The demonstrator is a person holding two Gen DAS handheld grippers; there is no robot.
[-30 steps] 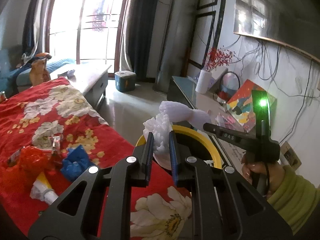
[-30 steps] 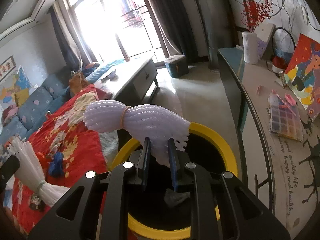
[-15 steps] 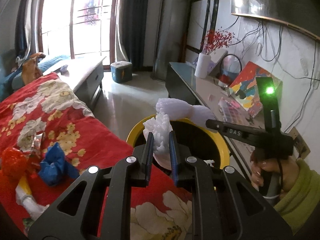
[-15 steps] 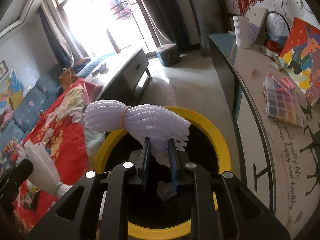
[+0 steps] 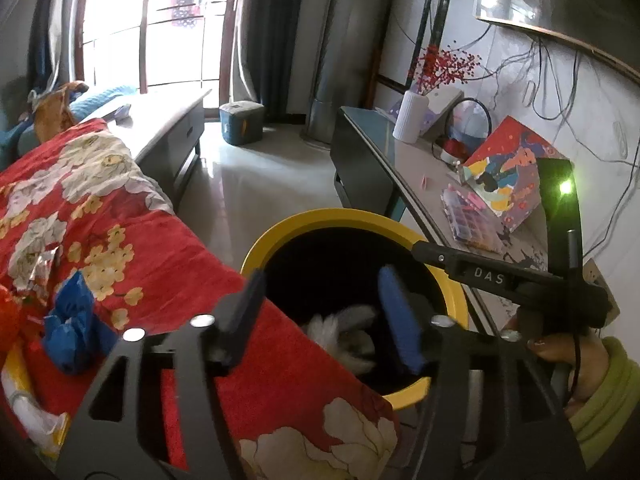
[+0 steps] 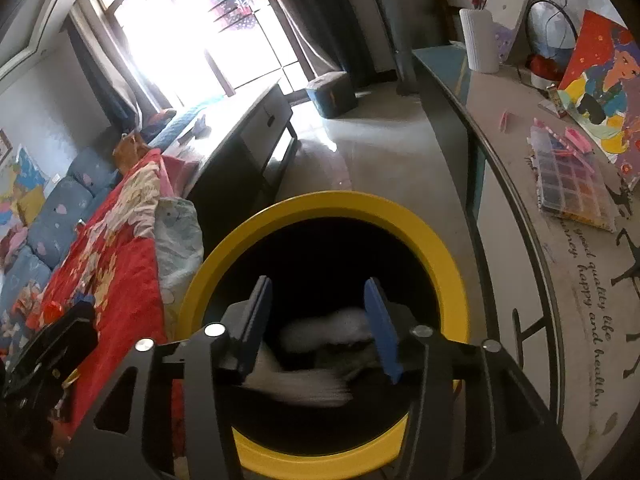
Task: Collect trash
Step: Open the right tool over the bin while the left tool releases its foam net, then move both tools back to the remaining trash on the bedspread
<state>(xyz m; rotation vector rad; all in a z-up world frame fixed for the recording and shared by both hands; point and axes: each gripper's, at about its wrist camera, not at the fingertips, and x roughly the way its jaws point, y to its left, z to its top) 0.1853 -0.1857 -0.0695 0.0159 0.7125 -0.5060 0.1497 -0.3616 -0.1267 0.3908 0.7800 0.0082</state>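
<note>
A yellow-rimmed black bin (image 5: 328, 216) (image 6: 320, 204) stands between the red floral blanket and the side table. My left gripper (image 5: 324, 304) hangs over its near edge, jaws opening, nothing pressed between them. A white foam net (image 5: 344, 332) lies blurred inside the bin below it. My right gripper (image 6: 318, 320) is above the bin's mouth, jaws opening too, with another white foam net (image 6: 316, 356) blurred beneath them, free of the pads. In the left wrist view the right gripper's body (image 5: 520, 280) and the hand (image 5: 560, 352) holding it show at the right.
On the red floral blanket (image 5: 132, 232) lie a crumpled blue wrapper (image 5: 72, 332), a silver scrap (image 5: 42, 268) and a red piece at the left edge. A side table (image 6: 540, 216) with a bead box (image 6: 572, 184), a painting and a white vase (image 5: 410, 120) runs along the right.
Both grippers went from shut on white foam nets to open. The nets left the jaws and dropped into the bin. Both grippers sank closer to the bin's mouth.
</note>
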